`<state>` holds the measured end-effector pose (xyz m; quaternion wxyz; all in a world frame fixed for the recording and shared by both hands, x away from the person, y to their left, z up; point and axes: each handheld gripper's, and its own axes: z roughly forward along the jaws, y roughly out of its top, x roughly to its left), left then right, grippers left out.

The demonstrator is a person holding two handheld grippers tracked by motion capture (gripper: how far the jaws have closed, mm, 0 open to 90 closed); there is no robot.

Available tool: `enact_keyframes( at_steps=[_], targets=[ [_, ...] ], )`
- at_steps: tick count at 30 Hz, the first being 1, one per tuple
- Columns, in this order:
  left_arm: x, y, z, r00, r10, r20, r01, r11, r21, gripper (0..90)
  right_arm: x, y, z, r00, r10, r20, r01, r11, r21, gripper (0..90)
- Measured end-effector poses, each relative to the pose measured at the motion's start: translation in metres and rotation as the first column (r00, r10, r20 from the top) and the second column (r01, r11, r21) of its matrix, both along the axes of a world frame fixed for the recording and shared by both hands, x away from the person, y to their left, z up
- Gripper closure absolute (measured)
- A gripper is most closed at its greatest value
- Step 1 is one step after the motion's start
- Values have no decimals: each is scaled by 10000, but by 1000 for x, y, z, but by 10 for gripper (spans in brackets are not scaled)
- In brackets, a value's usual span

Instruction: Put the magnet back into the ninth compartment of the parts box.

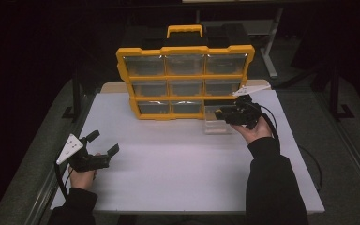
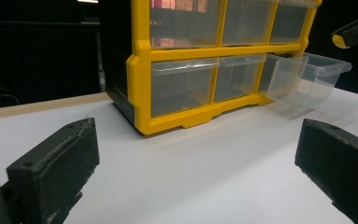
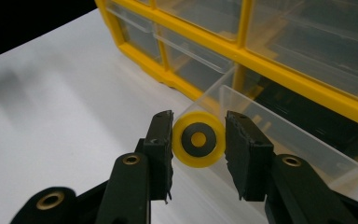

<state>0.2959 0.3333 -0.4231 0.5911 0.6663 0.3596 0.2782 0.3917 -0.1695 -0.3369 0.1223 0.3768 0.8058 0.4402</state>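
One yellow-framed plastic organizer cabinet, centre frame: nine clear drawer slots, eight drawers in, contents not discernible. One clear plastic drawer pulled out, on white table at cabinet's lower right. Right gripper clamped on one yellow-and-black round wheel over drawer. Left gripper, lower left, jaws wide, empty.

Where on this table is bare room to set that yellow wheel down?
Free: the white table between the left gripper and the sleeve. Crowded: the pulled-out clear drawer by the yellow organizer, where the right gripper holds the yellow wheel.

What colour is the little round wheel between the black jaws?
Yellow wheel with a dark grey ring; clearest in the right gripper view.
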Motion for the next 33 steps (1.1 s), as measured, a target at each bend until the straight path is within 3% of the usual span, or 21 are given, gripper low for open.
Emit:
enact_keyframes(
  at_steps=[11, 14, 17, 20, 23, 25, 30, 33],
  targets=[
    [0, 0, 0, 10000, -24, 1, 24, 10000, 13, 0, 12, -6, -7, 9970, -777, 46, 777, 9969, 134, 607],
    [0, 0, 0, 10000, -10, -4, 10, 10000, -12, 0, 13, -4, -7, 9955, -923, 207, 924, 9957, -12, 428],
    [0, 0, 0, 10000, -18, 6, 18, 10000, -1, 0, 12, -5, -6, 9921, -1236, 213, 1236, 9923, 42, 337],
    [0, 0, 0, 10000, -25, 6, 25, 10000, 20, 0, 11, -8, -7, 9892, -1453, 181, 1451, 9893, 135, 183],
    [0, 0, 0, 10000, -1, 7, 1, 10000, 1, 0, 11, -10, -9, 9925, -1225, -22, 1226, 9920, 289, 101],
    [0, 0, 0, 10000, 0, 6, 0, 10000, 3, 0, 10, -12, -10, 9930, -1179, 13, 1178, 9924, 361, 0],
    [0, 0, 0, 10000, -11, 13, 11, 10000, 21, 0, 5, -16, -12, 9941, -1084, -5, 1083, 9925, 567, 0],
    [0, 0, 0, 10000, -7, 9, 7, 10000, 14, 0, 1, -15, -13, 9946, -1031, 141, 1025, 9940, 387, 0]
  ],
)
